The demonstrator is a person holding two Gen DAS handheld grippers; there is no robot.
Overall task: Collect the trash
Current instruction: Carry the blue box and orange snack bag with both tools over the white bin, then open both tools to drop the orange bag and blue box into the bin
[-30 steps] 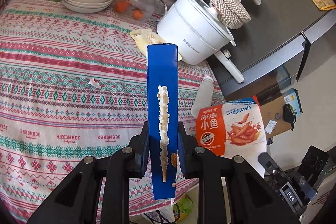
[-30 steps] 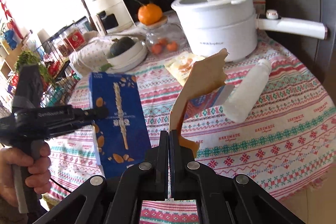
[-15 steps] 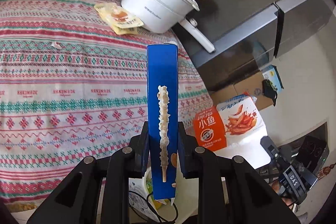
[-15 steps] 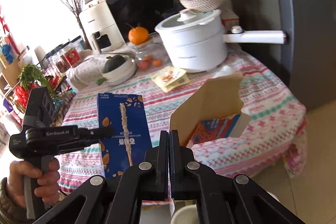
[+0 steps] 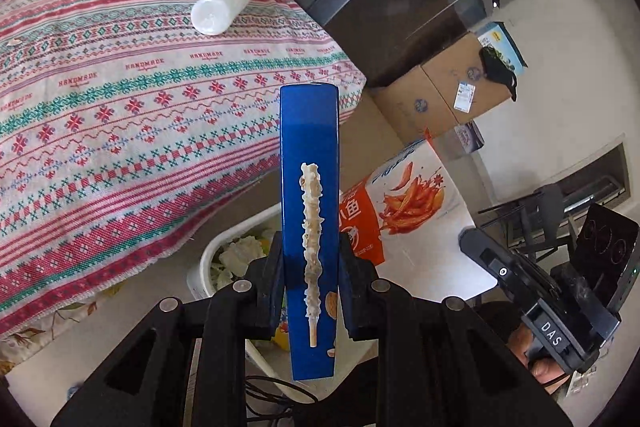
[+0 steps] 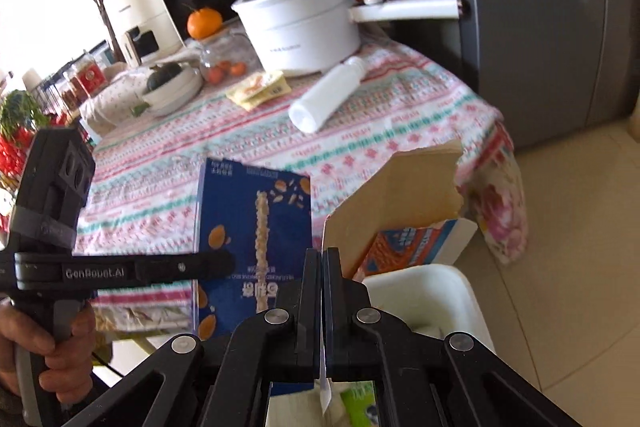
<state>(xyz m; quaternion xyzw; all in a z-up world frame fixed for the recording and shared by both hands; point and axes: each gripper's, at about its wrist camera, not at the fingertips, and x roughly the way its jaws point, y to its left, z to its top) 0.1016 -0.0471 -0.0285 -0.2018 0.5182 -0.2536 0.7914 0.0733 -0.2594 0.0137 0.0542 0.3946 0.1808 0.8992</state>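
My left gripper (image 5: 310, 259) is shut on a tall blue snack box (image 5: 309, 163), held upright beyond the table edge above a white trash bin (image 5: 208, 259). The same box shows in the right wrist view (image 6: 256, 227), with the left gripper (image 6: 224, 265) at its left side. My right gripper (image 6: 324, 259) is shut on the brown flap of a torn orange and white snack carton (image 6: 404, 211), held over the white bin (image 6: 440, 291). That carton also shows in the left wrist view (image 5: 400, 203).
On the patterned tablecloth (image 5: 120, 107) lie a white bottle (image 6: 326, 97) and yellow wrappers (image 6: 260, 89). A white pot (image 6: 304, 27), bowls and a glass jar stand behind. A dark fridge (image 6: 540, 27) and cardboard boxes (image 5: 440, 95) are at the right.
Both grippers have moved off the table and down toward the floor, carrying the blue box and the torn carton. The white bin has come into view below them.
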